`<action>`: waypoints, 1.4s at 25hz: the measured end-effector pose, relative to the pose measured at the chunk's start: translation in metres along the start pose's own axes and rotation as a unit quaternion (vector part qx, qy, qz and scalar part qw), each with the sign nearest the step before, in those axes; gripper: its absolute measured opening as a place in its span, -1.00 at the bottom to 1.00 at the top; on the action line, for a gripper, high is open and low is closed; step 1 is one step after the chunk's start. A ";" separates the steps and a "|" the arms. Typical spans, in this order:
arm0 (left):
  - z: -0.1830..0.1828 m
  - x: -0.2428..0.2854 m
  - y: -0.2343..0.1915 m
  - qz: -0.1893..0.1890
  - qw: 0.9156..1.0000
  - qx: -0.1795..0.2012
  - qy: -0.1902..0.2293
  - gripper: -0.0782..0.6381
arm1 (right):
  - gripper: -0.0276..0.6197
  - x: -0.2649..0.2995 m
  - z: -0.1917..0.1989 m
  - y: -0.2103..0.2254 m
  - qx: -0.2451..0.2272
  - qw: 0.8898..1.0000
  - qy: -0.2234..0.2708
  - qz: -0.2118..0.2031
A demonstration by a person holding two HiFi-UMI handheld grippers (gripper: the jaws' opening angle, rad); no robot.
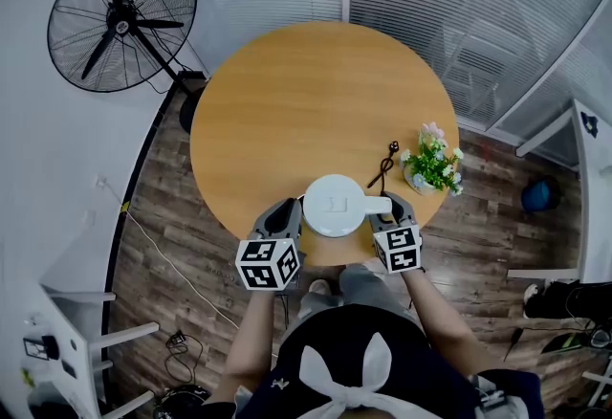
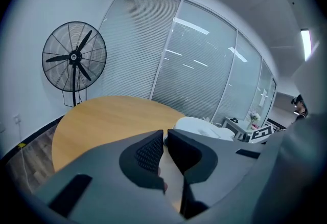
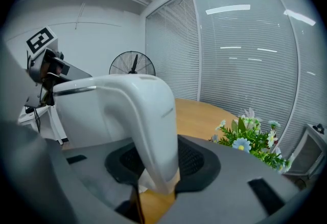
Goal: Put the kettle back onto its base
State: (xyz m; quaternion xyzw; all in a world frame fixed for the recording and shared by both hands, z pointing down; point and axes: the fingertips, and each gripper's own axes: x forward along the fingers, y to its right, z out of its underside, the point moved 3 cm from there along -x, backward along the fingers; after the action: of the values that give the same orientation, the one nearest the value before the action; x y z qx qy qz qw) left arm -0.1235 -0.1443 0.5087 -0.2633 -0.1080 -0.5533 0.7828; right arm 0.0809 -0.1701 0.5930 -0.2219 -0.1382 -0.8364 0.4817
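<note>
A white kettle (image 1: 335, 205) stands near the front edge of the round wooden table (image 1: 287, 101), seen lid-up in the head view. It hides whatever is under it, so I see no base. A black cord (image 1: 382, 164) lies just behind it. My right gripper (image 1: 394, 207) is at the kettle's right side, shut on its white handle (image 3: 153, 120), which fills the gap between the pads. My left gripper (image 1: 285, 214) rests by the kettle's left side; its jaws (image 2: 165, 141) are shut with nothing between them, and the kettle (image 2: 202, 128) shows just beyond them.
A small pot of flowers (image 1: 432, 164) stands on the table's right rim, close to my right gripper (image 3: 158, 161). A standing fan (image 1: 122, 17) is on the floor beyond the table at left. Blinds behind glass walls close off the far side.
</note>
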 end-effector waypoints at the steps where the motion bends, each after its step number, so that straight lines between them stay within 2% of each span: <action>1: 0.000 0.000 0.000 0.001 1.000 -0.004 -0.001 -0.65 | -0.52 0.000 0.000 0.000 -0.002 1.000 0.001 0.000; 7: 0.000 -0.001 0.000 -0.001 1.000 -0.009 -0.002 -0.65 | -0.51 -0.002 -0.001 0.000 -0.013 1.000 -0.010 0.008; 10: 0.000 -0.002 0.000 -0.003 1.000 -0.012 0.003 -0.65 | -0.42 -0.003 -0.001 0.002 -0.014 1.000 -0.016 0.013; 16: 0.001 -0.002 0.001 -0.012 1.000 -0.015 0.002 -0.65 | -0.40 -0.004 0.001 0.003 -0.007 1.000 -0.017 0.016; 19: 0.001 -0.001 0.000 -0.020 1.000 -0.015 0.003 -0.65 | -0.39 0.002 0.017 0.001 -0.022 0.998 -0.054 0.010; 21: 0.001 0.000 0.001 -0.022 1.000 -0.017 0.004 -0.65 | -0.31 0.004 0.038 0.000 -0.026 0.996 -0.089 0.001; 23: 0.000 0.000 0.001 -0.022 1.000 -0.016 0.004 -0.65 | -0.29 -0.001 0.051 -0.001 -0.021 0.995 -0.100 -0.002; 30: 0.000 0.000 0.000 -0.023 1.000 -0.021 0.005 -0.65 | -0.26 -0.018 0.046 -0.007 0.014 0.996 -0.085 -0.021; 35: -0.001 0.000 0.002 -0.024 1.000 0.019 -0.002 -0.65 | -0.25 -0.041 0.030 -0.006 0.029 0.998 -0.054 -0.026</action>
State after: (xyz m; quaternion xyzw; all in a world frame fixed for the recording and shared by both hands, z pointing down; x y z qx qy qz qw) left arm -0.1217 -0.1441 0.5072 -0.2470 -0.1266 -0.5689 0.7742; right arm 0.1005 -0.1235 0.5983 -0.2485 -0.1939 -0.8314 0.4576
